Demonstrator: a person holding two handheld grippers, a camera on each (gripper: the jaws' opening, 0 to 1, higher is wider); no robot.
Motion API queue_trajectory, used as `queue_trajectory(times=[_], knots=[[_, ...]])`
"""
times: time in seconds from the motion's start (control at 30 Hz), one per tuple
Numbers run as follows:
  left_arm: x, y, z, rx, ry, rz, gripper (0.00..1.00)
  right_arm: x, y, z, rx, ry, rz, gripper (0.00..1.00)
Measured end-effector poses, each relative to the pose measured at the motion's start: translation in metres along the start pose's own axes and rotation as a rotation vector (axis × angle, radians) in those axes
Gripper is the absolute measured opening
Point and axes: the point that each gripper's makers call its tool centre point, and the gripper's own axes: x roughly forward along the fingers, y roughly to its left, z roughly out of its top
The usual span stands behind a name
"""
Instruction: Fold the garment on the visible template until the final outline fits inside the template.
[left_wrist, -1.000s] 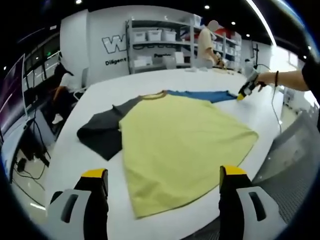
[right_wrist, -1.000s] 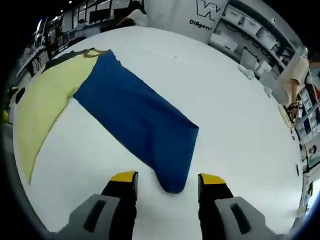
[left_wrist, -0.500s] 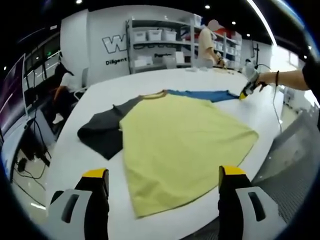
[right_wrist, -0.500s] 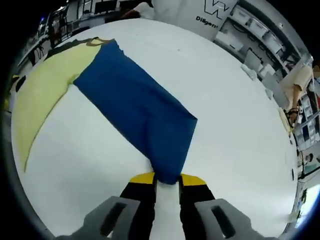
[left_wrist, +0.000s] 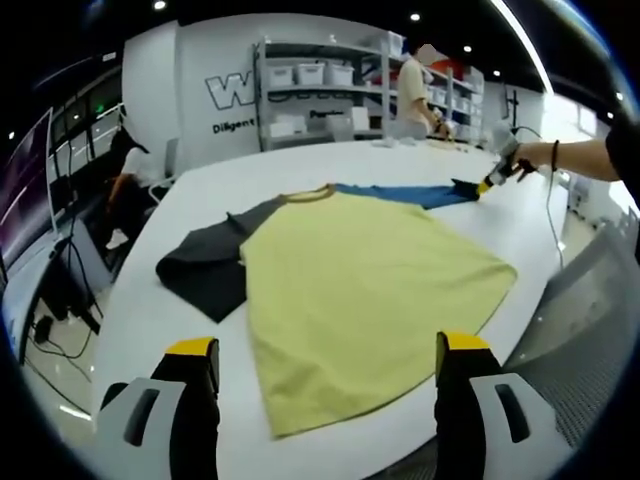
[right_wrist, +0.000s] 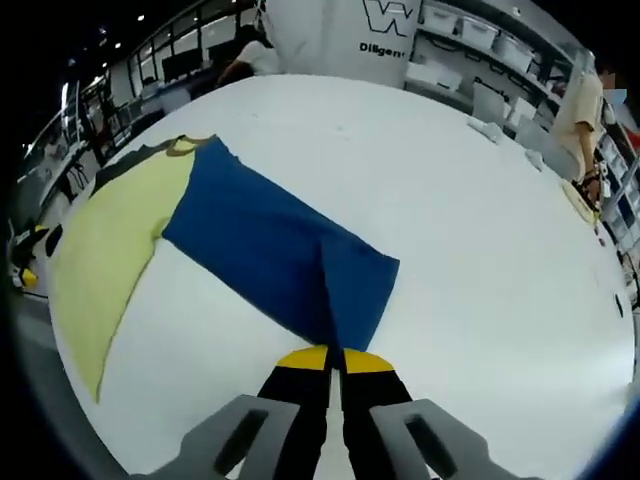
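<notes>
Sleeve (right_wrist: 290, 255) cuff hidden inside right gripper (right_wrist: 334, 362)

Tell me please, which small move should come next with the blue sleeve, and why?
Probably lift the blue sleeve slightly and carry it toward the yellow body. The right gripper is shut on the sleeve's end, and the sleeve lies stretched out on the white table, not yet folded in.

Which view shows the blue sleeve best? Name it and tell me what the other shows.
The right gripper view: the blue sleeve lies large and close, its cuff pinched in the right gripper. The left gripper view shows it as a thin far strip beyond the yellow body.
</notes>
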Motion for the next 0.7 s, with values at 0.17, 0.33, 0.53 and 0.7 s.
queue_trajectory(times=[0.17, 0.33, 0.53, 0.7], knots=[[0.000, -0.002, 0.001, 0.000, -0.003, -0.010, 0.87, 0.000, 0.010, 0.012, 0.011, -0.027, 0.015, 0.00], [0.000, -0.004, 0.002, -0.001, -0.005, -0.017, 0.88, 0.000, 0.018, 0.025, 0.011, -0.046, 0.018, 0.00], [0.000, -0.005, 0.002, -0.012, -0.009, -0.023, 0.88, 0.000, 0.033, 0.044, 0.011, -0.083, 0.036, 0.00], [0.000, -0.005, 0.003, -0.016, -0.016, -0.025, 0.88, 0.002, 0.045, 0.055, -0.018, -0.106, 0.054, 0.00]])
